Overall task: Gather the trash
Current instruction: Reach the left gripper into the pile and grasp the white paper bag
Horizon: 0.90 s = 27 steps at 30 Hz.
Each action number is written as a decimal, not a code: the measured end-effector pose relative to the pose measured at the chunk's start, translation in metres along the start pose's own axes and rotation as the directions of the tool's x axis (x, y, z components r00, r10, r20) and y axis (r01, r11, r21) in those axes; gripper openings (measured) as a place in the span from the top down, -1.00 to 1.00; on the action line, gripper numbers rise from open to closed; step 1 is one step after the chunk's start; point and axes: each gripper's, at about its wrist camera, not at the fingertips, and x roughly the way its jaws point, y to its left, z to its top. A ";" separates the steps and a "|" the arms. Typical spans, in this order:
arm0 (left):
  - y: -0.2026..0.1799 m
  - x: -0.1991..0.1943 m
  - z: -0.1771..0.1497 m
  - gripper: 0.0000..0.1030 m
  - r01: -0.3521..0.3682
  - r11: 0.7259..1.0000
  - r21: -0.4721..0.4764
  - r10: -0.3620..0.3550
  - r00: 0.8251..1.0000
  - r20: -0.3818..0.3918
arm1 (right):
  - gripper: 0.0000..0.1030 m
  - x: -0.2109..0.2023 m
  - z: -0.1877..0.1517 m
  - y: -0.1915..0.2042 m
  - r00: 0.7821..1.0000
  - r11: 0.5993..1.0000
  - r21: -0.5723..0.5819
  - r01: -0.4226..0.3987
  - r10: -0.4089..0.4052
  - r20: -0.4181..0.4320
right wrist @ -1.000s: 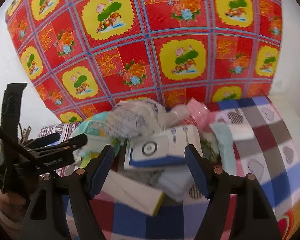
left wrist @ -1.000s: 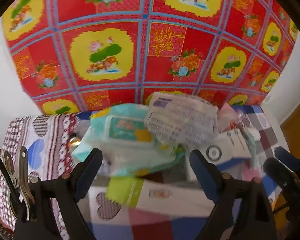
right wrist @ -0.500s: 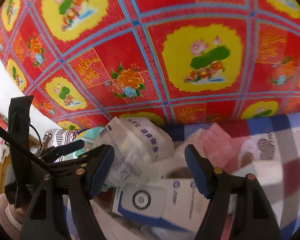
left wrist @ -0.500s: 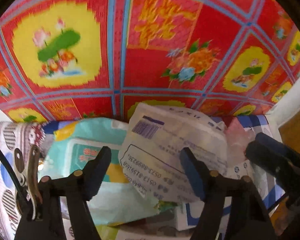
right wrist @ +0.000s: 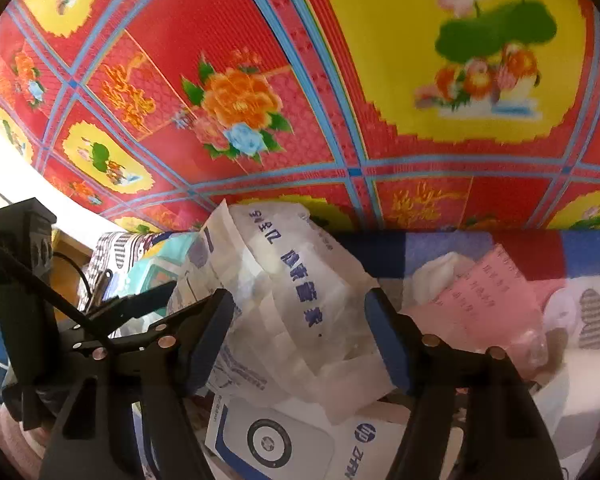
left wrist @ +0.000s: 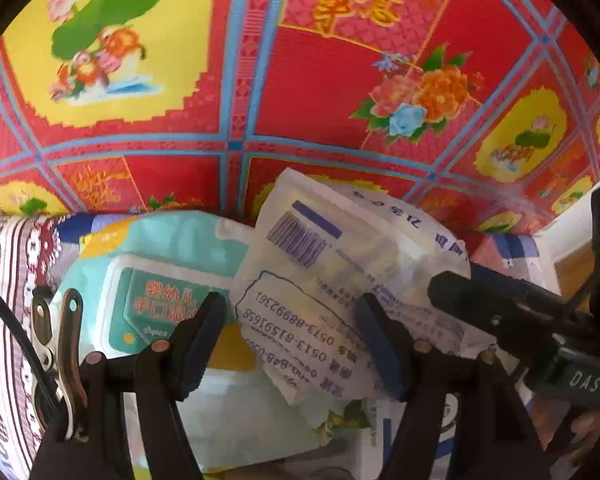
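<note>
A heap of trash lies on a checked cloth. Topmost is a crinkled translucent white plastic bag [left wrist: 340,280] printed in blue with a barcode. My left gripper [left wrist: 290,344] is open, and its fingers straddle the bag's near edge. From the other side my right gripper [right wrist: 300,340] is also open around the same bag [right wrist: 300,300]. A teal wet-wipes pack [left wrist: 156,280] lies under the bag on the left. A white and blue box [right wrist: 300,440] sits below the bag, and a pink paper [right wrist: 492,292] is to the right.
A red, yellow and blue floral sheet [left wrist: 300,80] hangs just behind the heap. The other gripper shows at the right edge of the left wrist view [left wrist: 520,320] and at the left of the right wrist view [right wrist: 132,308]. A patterned cloth [left wrist: 4,280] covers the left side.
Both grippers have moved forward and closer to the heap, and now the white bag fills the gap between each pair of fingers. Both stay open.
</note>
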 end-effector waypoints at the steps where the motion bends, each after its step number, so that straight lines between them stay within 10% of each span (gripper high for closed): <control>1: -0.001 0.002 0.000 -0.37 0.001 1.000 0.000 -0.001 1.000 0.001 | -0.22 0.002 0.000 -0.001 1.000 1.000 0.004 -0.006 0.006 -0.001; 7: 0.002 0.009 -0.001 -0.35 -0.025 0.999 -0.026 0.025 1.000 -0.001 | 0.15 0.012 -0.005 -0.006 0.999 0.999 0.040 -0.029 0.030 -0.018; 14: -0.008 0.018 -0.006 0.23 0.056 0.998 -0.041 -0.057 0.998 -0.027 | 0.55 0.010 -0.005 0.012 1.000 0.999 -0.034 0.003 -0.003 0.016; 27: -0.016 -0.025 -0.011 0.50 0.070 0.997 0.011 -0.071 0.994 0.082 | 0.65 -0.029 -0.001 0.051 0.991 0.994 -0.109 -0.010 0.025 0.131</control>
